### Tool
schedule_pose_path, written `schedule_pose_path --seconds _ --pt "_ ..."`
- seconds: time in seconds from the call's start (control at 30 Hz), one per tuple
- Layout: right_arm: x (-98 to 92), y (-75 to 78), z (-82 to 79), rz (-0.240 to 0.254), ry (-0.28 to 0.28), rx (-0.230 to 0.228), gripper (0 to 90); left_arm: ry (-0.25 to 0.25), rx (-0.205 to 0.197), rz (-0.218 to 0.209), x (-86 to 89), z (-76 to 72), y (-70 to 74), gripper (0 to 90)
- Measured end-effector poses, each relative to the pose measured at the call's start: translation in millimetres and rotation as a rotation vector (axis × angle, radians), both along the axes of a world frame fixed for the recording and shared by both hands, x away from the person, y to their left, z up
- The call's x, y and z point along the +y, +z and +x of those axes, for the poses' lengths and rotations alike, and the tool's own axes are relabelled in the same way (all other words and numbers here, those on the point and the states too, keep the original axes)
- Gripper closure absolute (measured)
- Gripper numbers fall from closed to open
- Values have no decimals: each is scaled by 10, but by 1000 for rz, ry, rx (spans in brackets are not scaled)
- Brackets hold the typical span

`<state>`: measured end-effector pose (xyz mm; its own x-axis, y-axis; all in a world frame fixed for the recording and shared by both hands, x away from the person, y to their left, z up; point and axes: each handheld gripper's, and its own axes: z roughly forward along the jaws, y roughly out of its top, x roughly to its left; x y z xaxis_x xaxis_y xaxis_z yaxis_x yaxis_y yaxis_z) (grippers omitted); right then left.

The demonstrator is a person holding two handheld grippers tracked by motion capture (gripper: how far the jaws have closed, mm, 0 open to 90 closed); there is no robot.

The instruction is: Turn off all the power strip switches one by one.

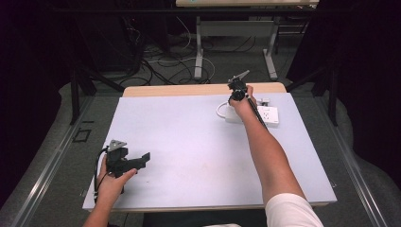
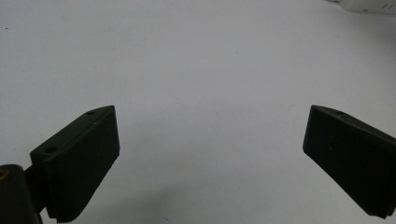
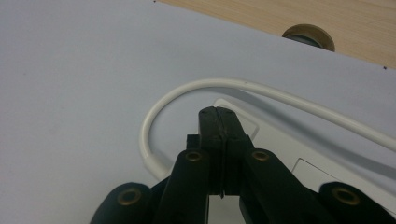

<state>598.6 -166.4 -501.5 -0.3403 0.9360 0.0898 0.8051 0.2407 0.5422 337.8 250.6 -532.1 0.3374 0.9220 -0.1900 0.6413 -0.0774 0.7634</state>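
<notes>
A white power strip [image 1: 267, 115] lies at the far right of the white table cover, and its white cable [image 1: 220, 110] loops out to the left. My right gripper [image 1: 237, 93] hangs over the strip's left end. In the right gripper view its jaws are pressed together, and the gripper [image 3: 219, 114] sits just above the strip [image 3: 280, 154], inside the cable's curve [image 3: 153, 122]. Nothing shows between the jaws. My left gripper [image 1: 143, 158] rests low at the front left, open. In its own view the left gripper [image 2: 210, 135] spans bare white surface.
The white cover [image 1: 189, 132] spans most of the table, with a wooden strip [image 1: 189, 90] bare along the far edge. A round cable hole [image 3: 308, 36] sits in that wood. One corner of the power strip [image 2: 369, 4] peeks into the left gripper view.
</notes>
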Motion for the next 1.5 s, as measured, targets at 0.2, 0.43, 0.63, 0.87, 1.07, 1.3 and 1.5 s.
schedule_pose_path --seconds 0.2,0.43,0.63,0.87,1.07,1.3,1.5 --pt "8 -59 18 -12 1 -12 900 -5 8 -5 14 -7 9 38" --pt "13 -93 26 -12 -6 -14 900 -1 -4 -16 -4 0 -10 38" --pt "-17 -135 32 4 -20 -24 900 -8 3 -9 -3 1 -5 38" --pt "-7 -136 24 -11 -22 2 900 -9 7 -11 -6 0 -4 38" --pt "-29 -164 15 -17 19 -40 900 -9 9 -11 -6 -1 -2 38" --pt "-13 -148 -3 -42 -1 -7 900 -8 9 -11 -15 1 -9 38" --pt "-18 -168 4 -18 8 -40 900 -11 15 -13 -17 5 -6 38"
